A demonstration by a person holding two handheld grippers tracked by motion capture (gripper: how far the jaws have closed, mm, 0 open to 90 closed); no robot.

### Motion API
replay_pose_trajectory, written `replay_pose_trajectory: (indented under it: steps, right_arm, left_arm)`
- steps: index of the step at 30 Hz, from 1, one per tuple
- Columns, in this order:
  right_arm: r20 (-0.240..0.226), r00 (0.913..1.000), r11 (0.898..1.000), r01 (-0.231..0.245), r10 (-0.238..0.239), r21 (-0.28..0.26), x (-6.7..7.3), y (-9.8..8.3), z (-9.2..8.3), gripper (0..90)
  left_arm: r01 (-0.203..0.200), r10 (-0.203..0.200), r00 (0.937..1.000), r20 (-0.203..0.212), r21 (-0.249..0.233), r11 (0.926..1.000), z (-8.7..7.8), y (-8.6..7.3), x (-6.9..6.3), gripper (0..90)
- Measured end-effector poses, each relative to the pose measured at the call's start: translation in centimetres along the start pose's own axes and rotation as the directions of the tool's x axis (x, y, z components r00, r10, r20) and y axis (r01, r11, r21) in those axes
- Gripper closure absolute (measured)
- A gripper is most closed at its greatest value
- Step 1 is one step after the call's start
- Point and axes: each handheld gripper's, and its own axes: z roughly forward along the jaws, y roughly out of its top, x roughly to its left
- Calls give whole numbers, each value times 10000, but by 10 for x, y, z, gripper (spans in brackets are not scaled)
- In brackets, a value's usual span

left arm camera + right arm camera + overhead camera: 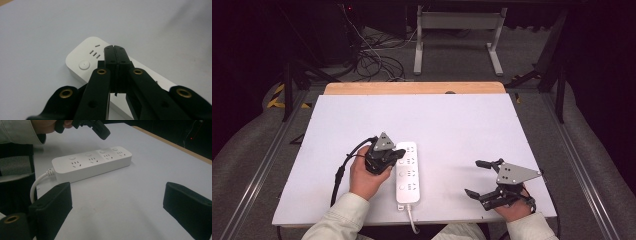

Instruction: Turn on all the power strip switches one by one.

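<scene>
Left tool [398, 154]: jaws pressed together, nothing between them, tips poised over the white power strip [407, 171] near its far end. In the left gripper view the closed tips [115, 53] sit above the strip's top face [82, 56], just beside the round button [84, 65] & the slot group next to it; can't tell if they touch the surface or hang just off it.

Right tool [479, 177]: jaws spread wide, holding nothing, resting low near the front-right of the table [452, 125], well apart from the strip. Its own view has both black pads [186, 206] open w/ bare table between them.

Strip lies lengthwise on the table, near the front edge, left of centre; white cord [411, 217] runs off the front edge. Four buttons in a row, each w/ its own sockets.

Step in hand, as I read it: closed left tool used as a poker to press one of the switch buttons, prob. the far-end one. Next move calls for lining the tip over the button centre, then a short straight push down. The strip may slide or tip, so the right tool could steady it.
</scene>
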Motion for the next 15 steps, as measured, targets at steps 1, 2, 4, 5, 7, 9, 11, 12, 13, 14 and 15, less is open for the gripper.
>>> replay_pose_trajectory:
  steps: [1,2,4,5,7,9,11,12,13,14,15]
  right_arm:
    - [-10,10000,10000,-9,9,-14,0,0,0,88]
    - [4,10000,10000,0,0,4,0,0,0,88]
    - [-2,10000,10000,5,-5,4,0,0,0,88]
    - [-2,10000,10000,5,-5,4,0,0,0,88]
    - [-14,10000,10000,5,-5,7,0,0,0,88]
    - [-15,10000,10000,7,-7,11,0,0,0,88]
    - [-11,10000,10000,15,-15,13,0,0,0,88]
    - [0,10000,10000,22,-22,22,0,0,0,88]
    - [-14,10000,10000,7,-7,6,0,0,0,88]
    - [-17,10000,10000,4,-4,9,0,0,0,88]
    - [-17,10000,10000,0,0,10,0,-1,0,88]
  left_arm:
    - [113,-113,9999,57,15,9999,1,0,1,900]
    - [122,-122,9999,18,2,9999,2,0,2,900]
    - [130,-130,9999,-34,19,9999,3,1,6,900]
    - [156,-156,9998,-103,23,9999,3,2,8,900]
    - [224,-223,9995,-232,34,9997,6,2,12,900]
    - [370,-368,9989,-274,64,9993,8,2,19,900]
    - [509,-507,9982,-315,62,9987,11,2,23,900]
    - [592,-590,9979,-260,64,9982,13,1,25,900]
    - [679,-676,9973,-276,89,9977,14,1,26,900]
    - [654,-651,9975,-262,113,9978,16,1,27,900]
    - [723,-718,9970,-300,146,9973,18,1,27,900]
